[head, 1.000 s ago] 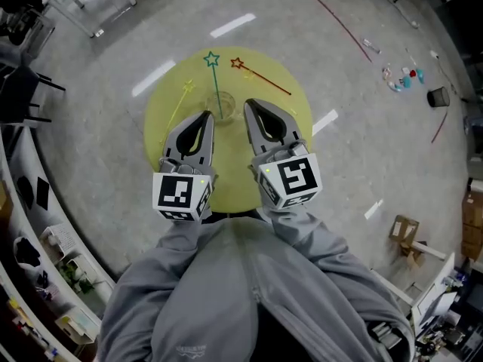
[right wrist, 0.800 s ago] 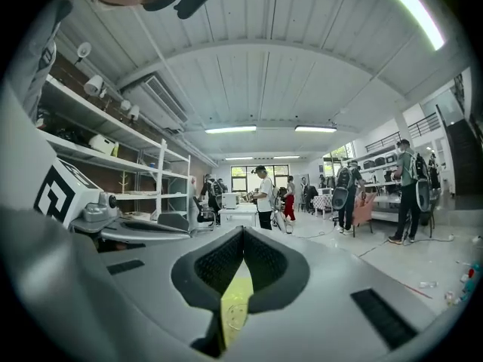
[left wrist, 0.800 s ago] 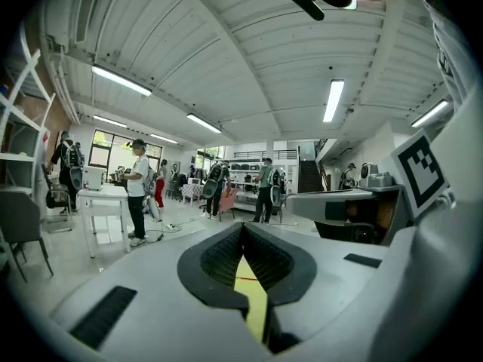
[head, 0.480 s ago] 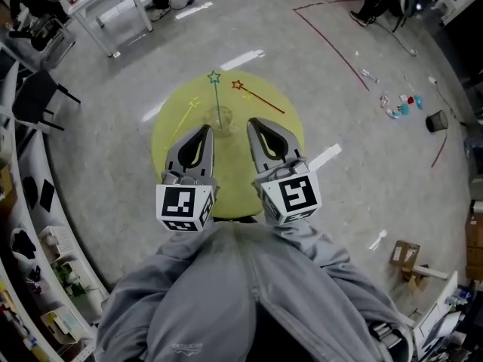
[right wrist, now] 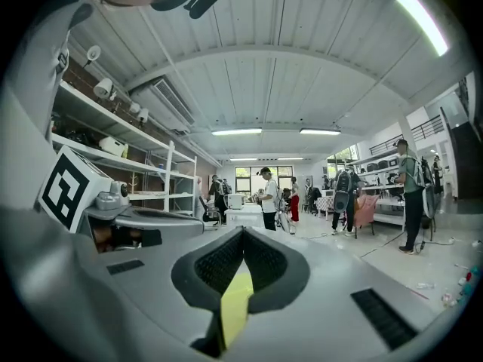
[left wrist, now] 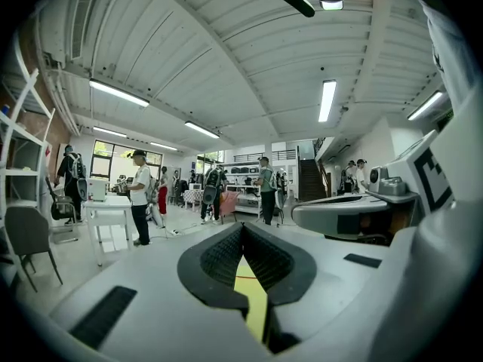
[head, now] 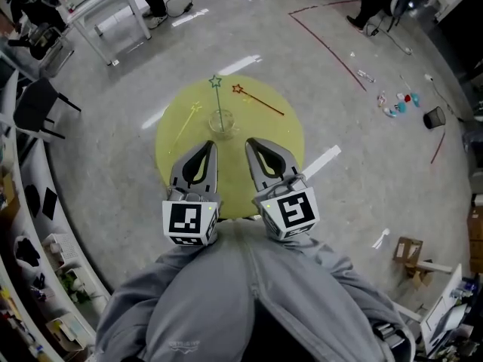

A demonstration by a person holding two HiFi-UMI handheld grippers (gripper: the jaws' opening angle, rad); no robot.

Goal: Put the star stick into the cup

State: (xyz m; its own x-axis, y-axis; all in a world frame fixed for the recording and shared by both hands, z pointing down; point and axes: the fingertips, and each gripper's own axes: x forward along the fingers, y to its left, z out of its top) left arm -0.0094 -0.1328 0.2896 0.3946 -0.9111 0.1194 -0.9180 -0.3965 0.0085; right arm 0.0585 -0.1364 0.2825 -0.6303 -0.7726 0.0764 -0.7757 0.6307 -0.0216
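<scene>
Left gripper [head: 210,147], right gripper [head: 251,144] both clenched, empty, over table [head: 285,137] near edge; cup [head: 221,121] just ahead.

Head cam is up high, looking steeply down at the round yellow worktop [head: 283,138] and lots of floor [head: 377,111], so nothing's very close. The other two cams ride right on the left tongs [head: 210,145] and right tongs [head: 250,142], hugging the jaws and facing out level into the room. All three catch a bit of worktop, and each tong cam sees its neighbour off to the side.
</scene>
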